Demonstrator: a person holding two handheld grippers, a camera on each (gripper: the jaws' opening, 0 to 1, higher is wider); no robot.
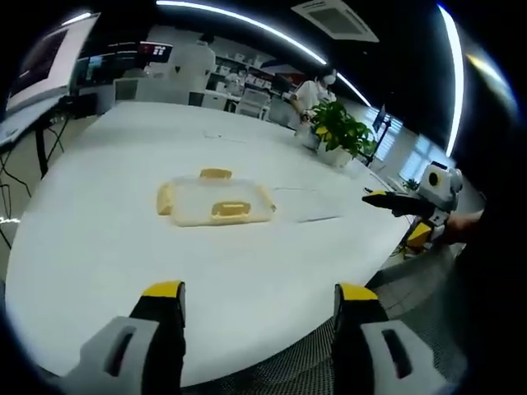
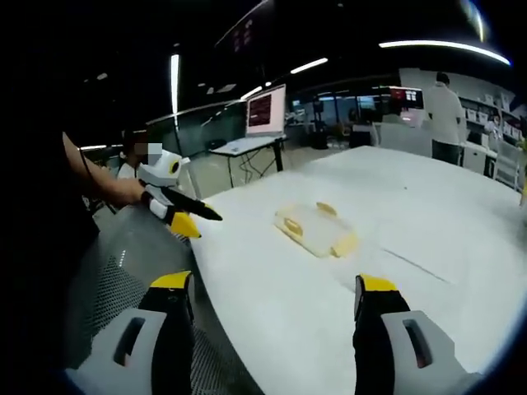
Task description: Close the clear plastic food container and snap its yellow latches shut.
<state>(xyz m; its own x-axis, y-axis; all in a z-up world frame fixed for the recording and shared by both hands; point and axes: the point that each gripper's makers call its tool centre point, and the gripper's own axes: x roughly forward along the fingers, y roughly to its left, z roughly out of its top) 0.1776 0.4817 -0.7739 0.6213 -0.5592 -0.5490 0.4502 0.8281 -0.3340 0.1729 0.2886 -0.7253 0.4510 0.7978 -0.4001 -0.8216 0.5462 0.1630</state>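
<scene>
The clear container (image 1: 216, 202) sits lid-on out on the white table (image 1: 115, 247), yellow latches (image 1: 230, 210) showing on its sides. Left gripper (image 1: 259, 298) hangs back at the table's near edge, jaws spread, gripping nothing. Right gripper (image 2: 274, 292) hovers off the edge too, jaws apart, empty. A potted plant (image 1: 339, 132) stands beyond.

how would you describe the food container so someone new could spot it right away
Start at the big white table. Near its middle lies a flat, clear plastic food container with its lid on. Its yellow latches mark it out from the potted plant at the far edge.
</scene>
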